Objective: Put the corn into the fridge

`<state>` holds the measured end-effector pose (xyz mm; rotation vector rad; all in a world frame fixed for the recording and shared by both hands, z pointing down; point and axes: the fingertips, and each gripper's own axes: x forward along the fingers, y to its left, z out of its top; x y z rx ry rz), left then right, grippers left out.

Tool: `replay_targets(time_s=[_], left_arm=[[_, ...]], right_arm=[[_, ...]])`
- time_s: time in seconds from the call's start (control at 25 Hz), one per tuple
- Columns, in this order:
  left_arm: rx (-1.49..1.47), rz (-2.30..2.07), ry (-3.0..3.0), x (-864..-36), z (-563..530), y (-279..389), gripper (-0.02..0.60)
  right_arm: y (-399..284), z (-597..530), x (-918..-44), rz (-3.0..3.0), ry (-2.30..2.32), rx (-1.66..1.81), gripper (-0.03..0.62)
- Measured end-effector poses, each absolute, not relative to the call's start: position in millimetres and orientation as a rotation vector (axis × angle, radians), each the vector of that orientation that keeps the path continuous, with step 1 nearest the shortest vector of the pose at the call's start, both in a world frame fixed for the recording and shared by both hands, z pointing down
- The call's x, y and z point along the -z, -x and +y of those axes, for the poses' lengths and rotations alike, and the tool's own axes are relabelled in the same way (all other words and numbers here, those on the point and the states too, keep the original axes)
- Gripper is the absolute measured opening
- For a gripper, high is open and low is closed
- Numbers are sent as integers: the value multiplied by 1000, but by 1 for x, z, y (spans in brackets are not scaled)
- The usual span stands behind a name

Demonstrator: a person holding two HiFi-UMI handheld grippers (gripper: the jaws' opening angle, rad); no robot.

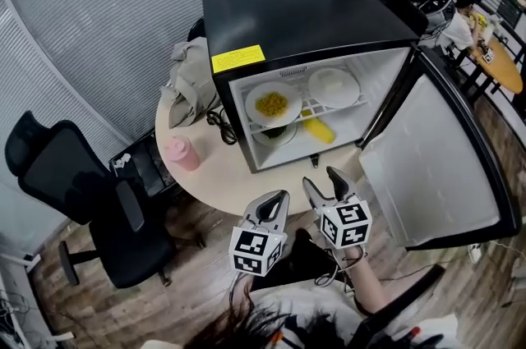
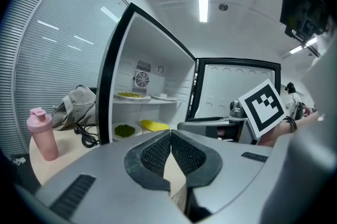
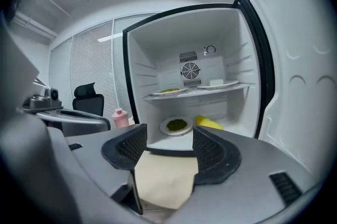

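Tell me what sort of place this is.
Probably an office: a black swivel chair, slatted blinds along the wall, and a mini fridge standing open on a round table.

In the head view the lower plate (image 1: 278, 134) showed only as a sliver under the shelf (image 1: 306, 106), which also covered the far end of the corn (image 1: 319, 130), and the fridge (image 1: 304, 19) hid part of the bag (image 1: 187, 80). The seated person (image 1: 460, 15) at the top right was too small to make out. In the right gripper view the white thing (image 3: 216, 82) on the upper plate (image 3: 234, 82) was too small to name.
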<state>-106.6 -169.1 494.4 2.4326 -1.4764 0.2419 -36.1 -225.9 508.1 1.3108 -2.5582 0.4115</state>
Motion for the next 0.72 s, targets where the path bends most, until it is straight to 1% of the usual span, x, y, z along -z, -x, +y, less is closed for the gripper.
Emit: replay_targets(time_s=[0.16, 0.4, 0.44, 0.56, 0.72], left_arm=[[-260, -1432, -2439, -504, -143, 104, 11], [-227, -1399, -2455, -502, -122, 97, 11], [-220, -1397, -2456, -501, -120, 96, 11], [-212, -1395, -2457, -500, -113, 92, 11], [-206, -1406, -2447, -499, -107, 87, 11]], right_arm=[[30, -194, -514, -2532, -1335, -421, 274], [24, -160, -508, -2508, -1360, -392, 226], [22, -156, -505, -2507, -1369, -380, 211], [16, -146, -497, -2499, -1412, -337, 84], [11, -139, -491, -2514, -1405, -330, 64]])
